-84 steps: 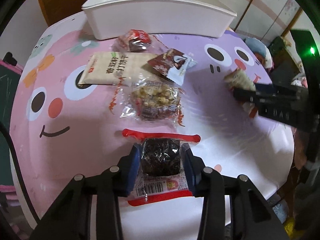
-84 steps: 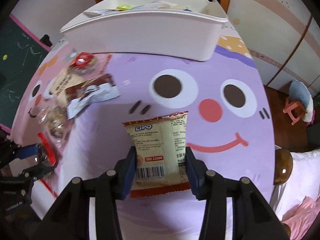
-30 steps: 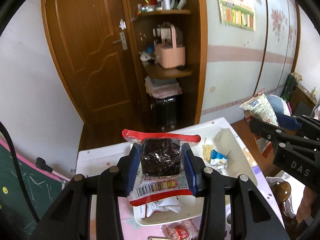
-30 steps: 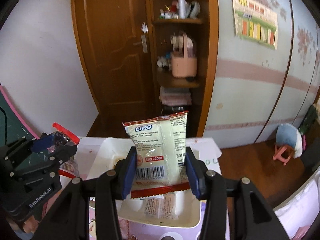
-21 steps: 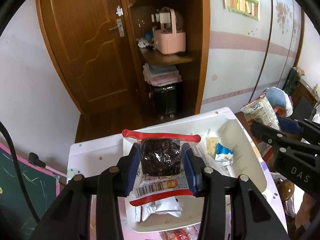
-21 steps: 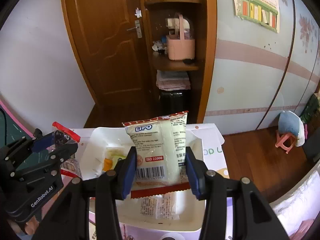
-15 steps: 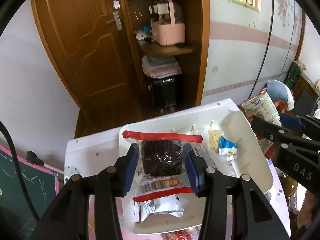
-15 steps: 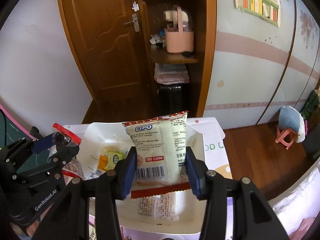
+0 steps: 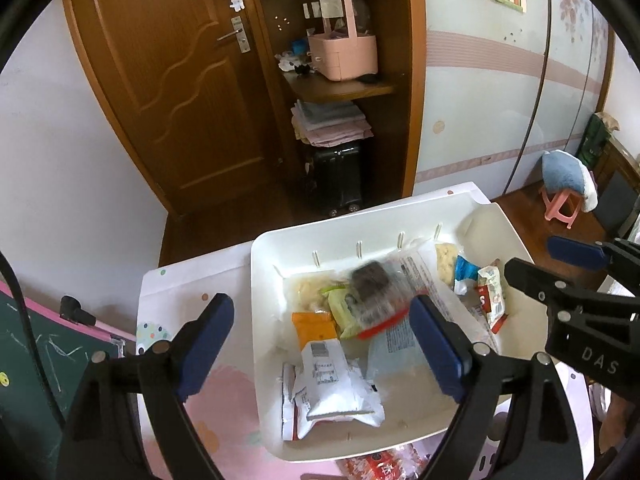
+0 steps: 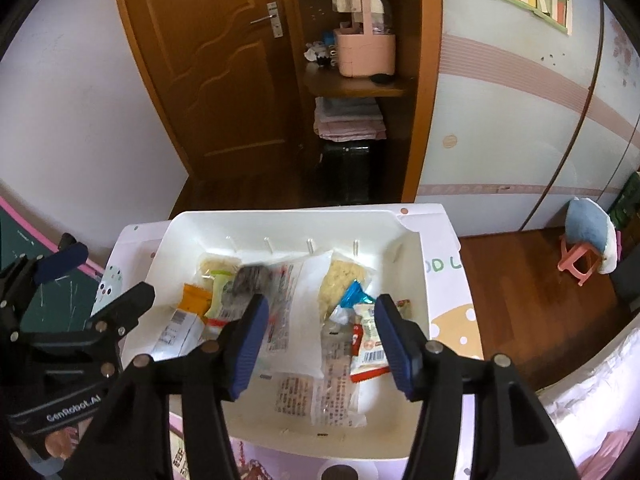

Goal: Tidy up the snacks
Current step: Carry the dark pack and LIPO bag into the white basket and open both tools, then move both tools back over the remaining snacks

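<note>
A white bin (image 9: 500, 224) (image 10: 280, 220) holds several snack packets. My left gripper (image 9: 320, 344) is open and empty above the bin's left half. The dark brownie packet with red edges (image 9: 372, 284) (image 10: 252, 276) is blurred in the bin among the other snacks. My right gripper (image 10: 318, 336) is open and empty above the bin's right half. The cream Lipo packet (image 10: 370, 340) (image 9: 492, 292) lies in the bin at the right, between the right fingers. Each gripper also shows at the edge of the other's view.
The bin stands on the pink and purple cartoon table (image 9: 224, 408) (image 10: 452, 328). A red snack packet (image 9: 372, 464) lies on the table in front of the bin. Behind are a wooden door (image 9: 168, 80), shelves with a pink basket (image 9: 344, 52) and a small stool (image 10: 584, 240).
Both grippers have opened over the bin. The brownie packet has left the left gripper and the Lipo packet has left the right gripper; both are now in the bin.
</note>
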Motion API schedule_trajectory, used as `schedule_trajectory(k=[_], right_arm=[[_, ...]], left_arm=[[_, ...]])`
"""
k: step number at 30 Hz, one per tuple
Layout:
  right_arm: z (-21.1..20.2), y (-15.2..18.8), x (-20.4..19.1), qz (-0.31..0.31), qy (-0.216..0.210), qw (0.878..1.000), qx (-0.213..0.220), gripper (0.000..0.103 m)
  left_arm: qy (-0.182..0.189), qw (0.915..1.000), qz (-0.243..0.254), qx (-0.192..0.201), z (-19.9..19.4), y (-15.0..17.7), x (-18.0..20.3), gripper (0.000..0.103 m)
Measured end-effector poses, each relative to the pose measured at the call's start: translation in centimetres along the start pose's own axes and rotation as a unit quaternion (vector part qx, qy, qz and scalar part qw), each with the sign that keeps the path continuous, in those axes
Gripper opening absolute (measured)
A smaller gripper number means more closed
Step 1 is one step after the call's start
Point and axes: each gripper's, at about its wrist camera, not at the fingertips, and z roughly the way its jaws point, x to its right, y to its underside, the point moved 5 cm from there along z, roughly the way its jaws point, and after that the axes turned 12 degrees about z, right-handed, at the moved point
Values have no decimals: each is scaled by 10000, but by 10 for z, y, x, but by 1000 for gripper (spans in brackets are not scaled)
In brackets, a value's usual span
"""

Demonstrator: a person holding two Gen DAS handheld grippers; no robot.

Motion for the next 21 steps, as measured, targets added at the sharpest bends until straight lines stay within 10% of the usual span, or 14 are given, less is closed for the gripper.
schedule_trajectory(k=[21], right_arm=[[-74,34,-16,-286,-112,9993,209,56]], left_arm=[[-56,9992,124,384,-100,31,-4,89]])
